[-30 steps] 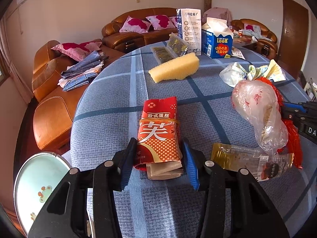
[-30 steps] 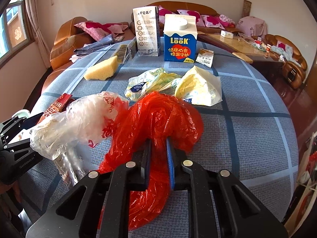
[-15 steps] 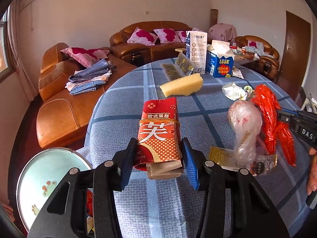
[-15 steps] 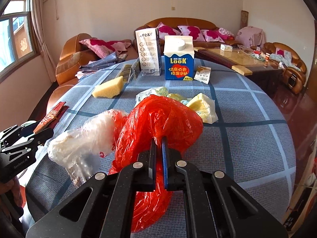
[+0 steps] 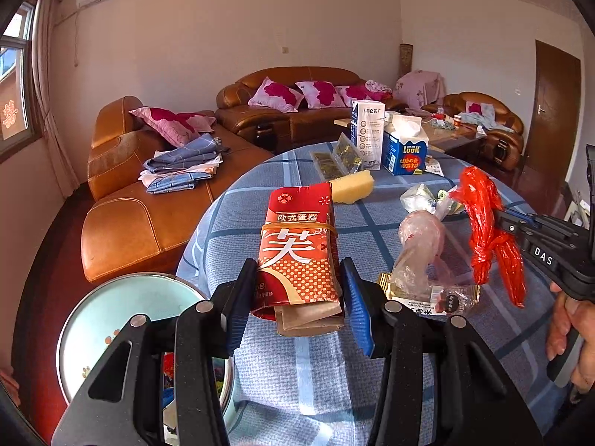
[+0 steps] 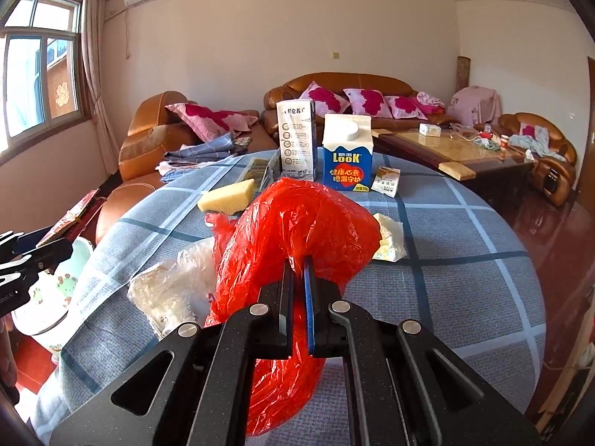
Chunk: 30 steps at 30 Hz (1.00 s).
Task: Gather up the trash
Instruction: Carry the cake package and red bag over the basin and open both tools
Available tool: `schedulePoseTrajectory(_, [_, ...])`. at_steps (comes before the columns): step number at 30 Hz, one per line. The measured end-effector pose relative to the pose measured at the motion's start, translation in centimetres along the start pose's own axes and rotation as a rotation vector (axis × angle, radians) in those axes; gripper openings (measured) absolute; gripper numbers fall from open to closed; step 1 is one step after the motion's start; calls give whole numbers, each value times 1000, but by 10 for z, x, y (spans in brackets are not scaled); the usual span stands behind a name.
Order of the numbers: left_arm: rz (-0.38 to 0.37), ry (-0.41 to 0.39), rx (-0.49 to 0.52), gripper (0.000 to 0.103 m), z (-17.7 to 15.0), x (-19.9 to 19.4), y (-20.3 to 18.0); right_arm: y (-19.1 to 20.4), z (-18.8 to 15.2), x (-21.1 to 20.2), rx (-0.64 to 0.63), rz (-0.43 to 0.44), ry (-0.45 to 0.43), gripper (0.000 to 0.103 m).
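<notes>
My left gripper [image 5: 299, 278] is shut on a red cake wrapper [image 5: 299, 252] and holds it above the table's near edge. The wrapper has white Chinese writing, a rubber band round it and brown paper sticking out at the bottom. My right gripper [image 6: 299, 264] is shut on a red plastic bag [image 6: 297, 230] and holds it above the table; the bag also shows in the left wrist view [image 5: 487, 223]. A clear plastic bag [image 5: 420, 249] hangs with the red bag and trails to the cloth [image 6: 174, 290]. The pale green enamel bin [image 5: 126, 327] stands on the floor at lower left.
On the blue checked tablecloth [image 6: 465, 278] lie a yellow sponge [image 6: 227, 197], a brown snack wrapper [image 5: 431, 297], crumpled wrappers [image 6: 388, 239], seaweed packets [image 5: 336, 158], a small packet [image 6: 386, 182]. A white carton [image 6: 295, 137] and a blue milk carton [image 6: 347, 156] stand at the back. Sofas stand behind.
Both grippers have risen and drawn back from the table. The red wrapper has lifted off the cloth. The red and clear bags have lifted and hang stretched. The bin shows more.
</notes>
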State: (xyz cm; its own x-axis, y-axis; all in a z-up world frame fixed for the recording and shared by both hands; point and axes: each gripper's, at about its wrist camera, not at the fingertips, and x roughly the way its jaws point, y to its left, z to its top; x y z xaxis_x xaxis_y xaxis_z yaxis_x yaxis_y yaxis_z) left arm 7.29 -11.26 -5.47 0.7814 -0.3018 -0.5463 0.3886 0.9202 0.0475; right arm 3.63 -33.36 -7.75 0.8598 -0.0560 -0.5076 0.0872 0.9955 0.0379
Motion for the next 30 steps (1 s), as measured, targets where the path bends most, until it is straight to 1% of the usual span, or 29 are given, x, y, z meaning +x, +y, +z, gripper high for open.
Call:
schedulePoseTrajectory(10, [83,-24,-16,46,-4,-22,20,30,25,-7,-43,66,-56,6])
schedulePoseTrajectory(17, [127,-45,-36,46,-4,-35,36,54,44,1,-103,118,-76,6])
schedulePoseTrajectory(23, [181,-52,-44,46,-6,-44,49,74,52,13,-134,176,-76,6])
schedulePoseTrajectory(30, [250,-37,-56,46,-9,-49,66,103,59,25,-184,255,-69,6])
